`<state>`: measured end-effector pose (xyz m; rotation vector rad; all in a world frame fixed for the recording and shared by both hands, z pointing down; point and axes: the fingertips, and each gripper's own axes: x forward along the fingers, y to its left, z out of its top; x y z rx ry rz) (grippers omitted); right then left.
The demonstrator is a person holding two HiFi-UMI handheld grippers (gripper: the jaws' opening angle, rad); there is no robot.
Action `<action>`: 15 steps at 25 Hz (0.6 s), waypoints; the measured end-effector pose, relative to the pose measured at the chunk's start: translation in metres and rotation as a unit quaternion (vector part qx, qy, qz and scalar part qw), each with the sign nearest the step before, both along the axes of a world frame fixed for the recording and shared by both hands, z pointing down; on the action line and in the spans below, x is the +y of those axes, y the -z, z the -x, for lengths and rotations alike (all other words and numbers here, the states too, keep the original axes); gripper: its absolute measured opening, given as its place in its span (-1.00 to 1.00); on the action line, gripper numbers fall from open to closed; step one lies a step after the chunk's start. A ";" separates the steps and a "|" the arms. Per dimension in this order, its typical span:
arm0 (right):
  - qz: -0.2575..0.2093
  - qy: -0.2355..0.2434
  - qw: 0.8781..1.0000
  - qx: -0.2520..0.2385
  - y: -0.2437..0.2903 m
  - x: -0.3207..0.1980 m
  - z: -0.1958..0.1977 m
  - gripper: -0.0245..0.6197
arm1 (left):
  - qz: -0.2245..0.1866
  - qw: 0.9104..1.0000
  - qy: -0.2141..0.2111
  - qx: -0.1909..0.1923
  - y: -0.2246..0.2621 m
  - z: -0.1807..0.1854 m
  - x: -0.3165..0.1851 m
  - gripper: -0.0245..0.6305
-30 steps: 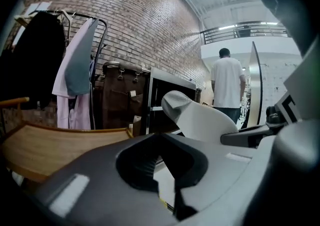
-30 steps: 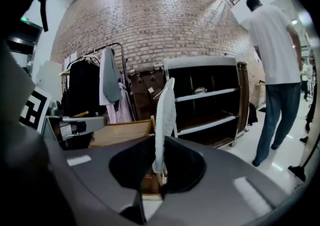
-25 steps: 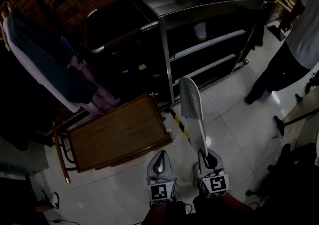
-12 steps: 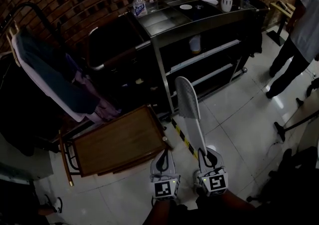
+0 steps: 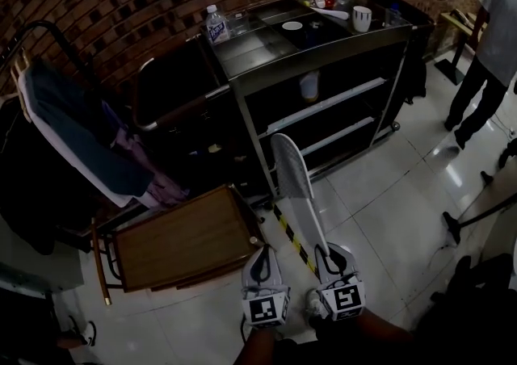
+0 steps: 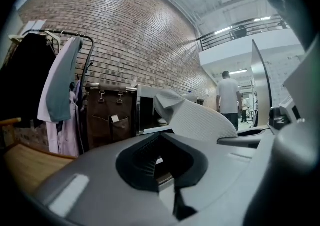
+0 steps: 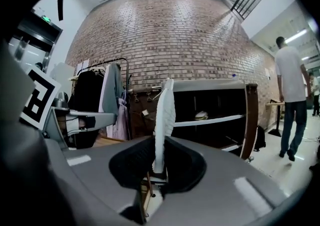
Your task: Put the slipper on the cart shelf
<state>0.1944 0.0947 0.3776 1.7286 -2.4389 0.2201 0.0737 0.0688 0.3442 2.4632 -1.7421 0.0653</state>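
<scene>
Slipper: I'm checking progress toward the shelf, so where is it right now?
In the head view, the slipper is held by the right gripper at lower centre, pointing toward the cart, right of the wooden table.

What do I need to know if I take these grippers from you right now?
Right gripper: shut on the white slipper, which points toward the cart.
Left gripper: jaws together, holding nothing.
Done: slipper picked up, off the floor.
Left: the cart is a few steps ahead. Walk closer, lay the slipper on an open shelf, then let go.
</scene>
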 end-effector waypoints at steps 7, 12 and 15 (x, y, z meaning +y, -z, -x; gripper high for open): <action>0.006 0.015 1.000 -0.005 -0.005 -0.017 -0.020 -0.80 | -0.030 0.999 0.035 -0.002 0.013 -0.011 -0.010 -0.87; 0.014 0.022 1.000 -0.013 -0.009 -0.027 -0.022 -0.80 | -0.039 0.998 0.047 -0.002 0.027 -0.010 -0.014 -0.87; 0.029 0.016 0.999 -0.026 -0.016 -0.034 -0.026 -0.80 | -0.034 0.998 0.047 -0.001 0.027 -0.009 -0.018 -0.87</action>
